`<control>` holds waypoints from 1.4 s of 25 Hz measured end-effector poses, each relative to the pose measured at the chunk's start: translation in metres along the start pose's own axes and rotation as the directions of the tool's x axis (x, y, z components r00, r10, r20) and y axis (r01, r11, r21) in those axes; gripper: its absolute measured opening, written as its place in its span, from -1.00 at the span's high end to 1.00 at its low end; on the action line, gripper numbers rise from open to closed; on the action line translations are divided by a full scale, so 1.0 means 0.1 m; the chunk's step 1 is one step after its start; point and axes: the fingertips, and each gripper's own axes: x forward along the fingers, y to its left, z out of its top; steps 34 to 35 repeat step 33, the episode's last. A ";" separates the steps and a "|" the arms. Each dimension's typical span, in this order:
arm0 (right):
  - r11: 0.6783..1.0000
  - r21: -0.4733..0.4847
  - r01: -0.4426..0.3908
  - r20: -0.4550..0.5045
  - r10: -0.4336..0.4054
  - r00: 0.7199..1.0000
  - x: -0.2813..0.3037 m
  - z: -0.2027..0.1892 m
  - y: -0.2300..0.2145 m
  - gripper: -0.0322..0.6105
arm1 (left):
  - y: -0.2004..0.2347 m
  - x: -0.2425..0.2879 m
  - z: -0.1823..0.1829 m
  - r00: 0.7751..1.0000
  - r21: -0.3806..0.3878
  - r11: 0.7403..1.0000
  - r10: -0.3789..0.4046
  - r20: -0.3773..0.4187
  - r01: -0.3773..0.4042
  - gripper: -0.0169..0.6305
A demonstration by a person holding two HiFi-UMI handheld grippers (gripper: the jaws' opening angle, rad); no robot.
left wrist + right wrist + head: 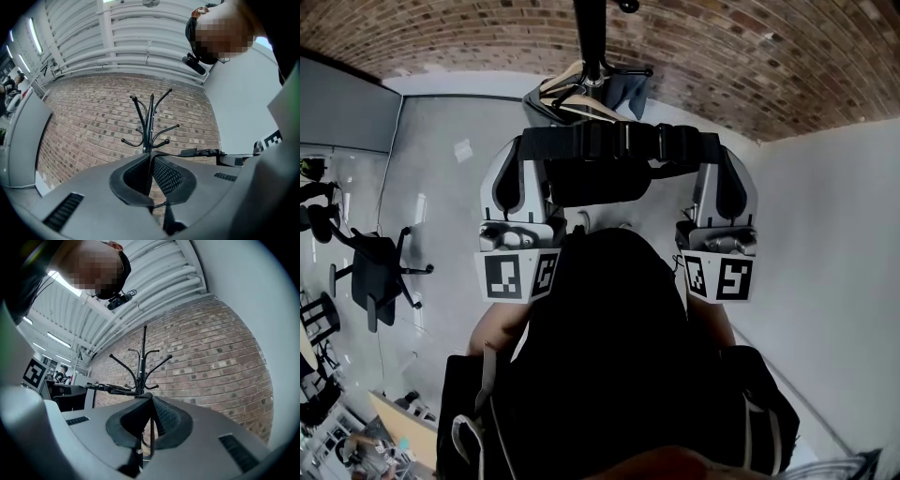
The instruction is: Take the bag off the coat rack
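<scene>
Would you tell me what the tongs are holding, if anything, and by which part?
The black fabric bag, by its black strap: the left tongs and the right tongs are both shut on it.

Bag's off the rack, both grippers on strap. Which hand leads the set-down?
Left, marginally: left gripper and right gripper are both shut on the strap, but the left has floor beside it; the right is by the white wall.
</scene>
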 end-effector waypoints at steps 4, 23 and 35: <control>1.000 0.006 -0.012 -0.015 0.012 1.000 -0.08 -0.02 0.03 0.83 | -0.04 -0.16 -0.02 1.000 0.015 1.000 -0.006 -0.009 0.006 0.88; 1.000 -0.015 0.010 0.041 -0.009 0.999 -0.15 0.14 -0.01 0.83 | -0.11 -0.13 0.04 0.999 0.013 0.999 -0.035 0.013 0.035 0.88; 1.000 -0.017 0.011 0.055 -0.010 0.998 -0.15 0.17 -0.05 0.83 | -0.15 -0.10 0.10 0.999 0.024 0.999 -0.042 0.030 0.041 0.88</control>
